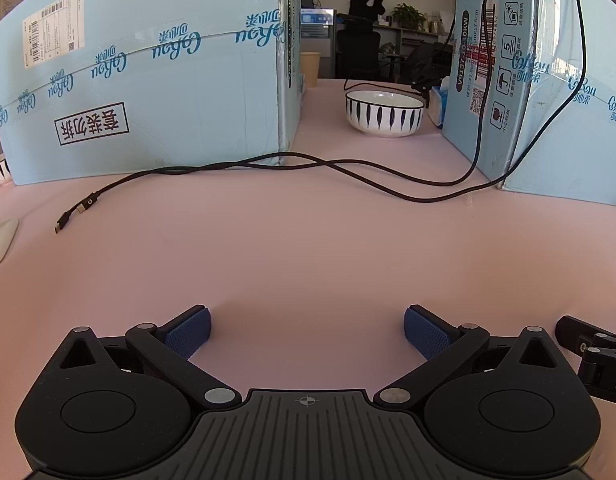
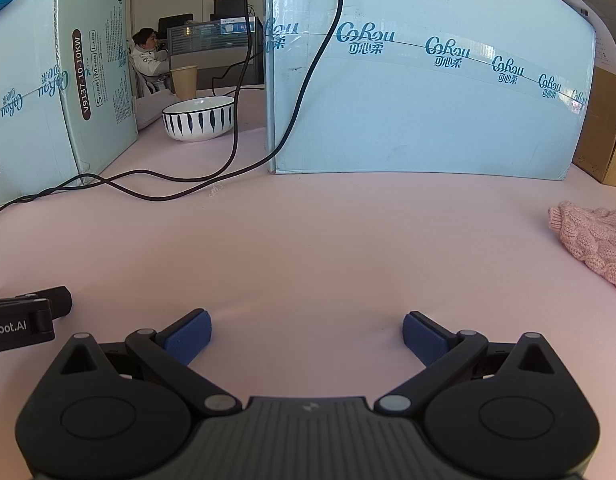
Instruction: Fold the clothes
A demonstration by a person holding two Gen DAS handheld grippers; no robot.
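Hovering grippers: left gripper (image 1: 307, 330) sits low at the bottom of the left wrist view, jaws spread wide over bare pink table (image 1: 308, 248), holding nothing; right gripper (image 2: 307, 330) likewise spread and empty at the bottom of the right wrist view
Neighbouring tool: part of the right gripper shows at the lower right edge of the left view; part of the left one at the lower left edge of the right view; the two are side by side
Garment: pink knitted garment (image 2: 592, 244) lies at the right edge of the right view, partly cut off by the frame; well apart from both grippers
Open room: middle of both frames is bare tabletop
Far edge: left blue box (image 1: 148, 80) and right blue box (image 2: 428, 92) stand upright across the upper half; a gap between them holds a striped bowl (image 1: 384, 114)
Cables: black cables (image 1: 268, 164) hang down the right box and trail across the table in front of the boxes; their plug ends (image 1: 74, 212) lie at centre left of the left view
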